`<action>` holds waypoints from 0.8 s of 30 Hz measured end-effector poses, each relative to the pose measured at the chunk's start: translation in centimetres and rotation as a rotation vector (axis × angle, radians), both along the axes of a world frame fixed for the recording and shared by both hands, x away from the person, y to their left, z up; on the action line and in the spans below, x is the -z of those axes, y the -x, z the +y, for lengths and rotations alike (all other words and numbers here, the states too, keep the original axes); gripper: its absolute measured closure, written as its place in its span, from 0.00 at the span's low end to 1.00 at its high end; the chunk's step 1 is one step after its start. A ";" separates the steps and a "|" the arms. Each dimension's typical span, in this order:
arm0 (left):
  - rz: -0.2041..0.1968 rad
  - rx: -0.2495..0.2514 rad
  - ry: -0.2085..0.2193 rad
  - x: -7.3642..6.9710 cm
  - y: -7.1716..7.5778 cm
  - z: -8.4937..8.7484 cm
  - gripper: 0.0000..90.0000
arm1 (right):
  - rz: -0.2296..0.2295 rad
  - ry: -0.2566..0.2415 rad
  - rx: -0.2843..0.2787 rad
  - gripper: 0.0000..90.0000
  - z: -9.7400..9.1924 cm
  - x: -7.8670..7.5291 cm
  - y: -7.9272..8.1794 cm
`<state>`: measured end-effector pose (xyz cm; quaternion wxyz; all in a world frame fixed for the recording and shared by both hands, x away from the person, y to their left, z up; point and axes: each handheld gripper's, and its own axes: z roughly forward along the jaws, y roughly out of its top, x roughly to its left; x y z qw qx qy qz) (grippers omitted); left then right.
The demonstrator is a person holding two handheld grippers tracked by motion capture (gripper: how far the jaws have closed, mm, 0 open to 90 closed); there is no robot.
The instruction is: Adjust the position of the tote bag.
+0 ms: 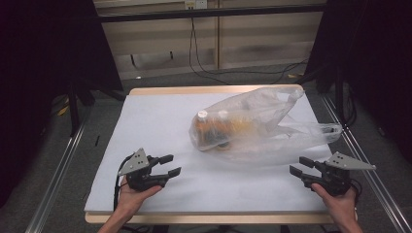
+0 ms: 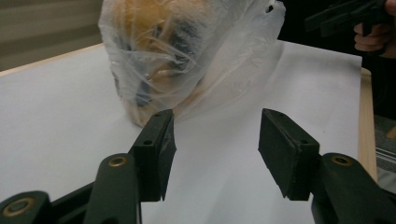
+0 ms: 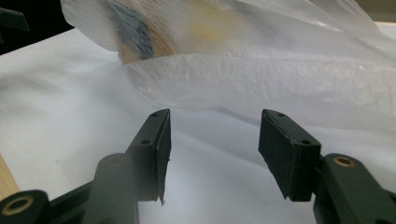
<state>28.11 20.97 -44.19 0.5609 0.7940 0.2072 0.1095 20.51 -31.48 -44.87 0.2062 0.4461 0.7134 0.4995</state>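
A translucent plastic bag [image 1: 252, 121] lies on its side on the white-covered table [image 1: 150, 121], right of centre. Inside it are orange-brown bottles [image 1: 218, 130] with white caps, blurred by the plastic. My left gripper [image 1: 171, 164] sits near the front left, pointing right toward the bag, open with nothing between its jaws. In the left gripper view the gripper [image 2: 215, 140] faces the bag [image 2: 187, 51] a short way off. My right gripper [image 1: 298, 165] is at the front right, pointing left, open and empty. In the right gripper view the gripper [image 3: 212, 140] stands just short of the bag's flat edge [image 3: 261, 84].
The table's wooden rim [image 1: 209, 218] shows along the front and back. Metal rails [image 1: 53, 179] run along both sides on the grey floor. Black cables [image 1: 204, 68] trail on the floor behind the table. Dark curtains hang at both sides.
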 end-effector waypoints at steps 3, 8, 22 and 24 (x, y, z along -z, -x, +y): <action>-0.005 0.040 -0.005 -0.4 -0.1 -1.2 0.52 | 0.004 0.004 0.017 0.47 -0.6 0.0 -0.3; -0.021 0.065 0.003 -1.2 -0.3 -3.0 0.52 | 0.000 0.016 0.038 0.45 -1.0 -0.2 -0.5; -0.060 0.140 0.040 -4.6 -2.5 -8.6 0.53 | 0.033 0.016 0.090 0.43 -2.5 0.0 -1.9; -0.064 0.147 0.039 -5.1 -2.8 -9.3 0.53 | 0.036 0.014 0.088 0.42 -2.7 0.0 -2.0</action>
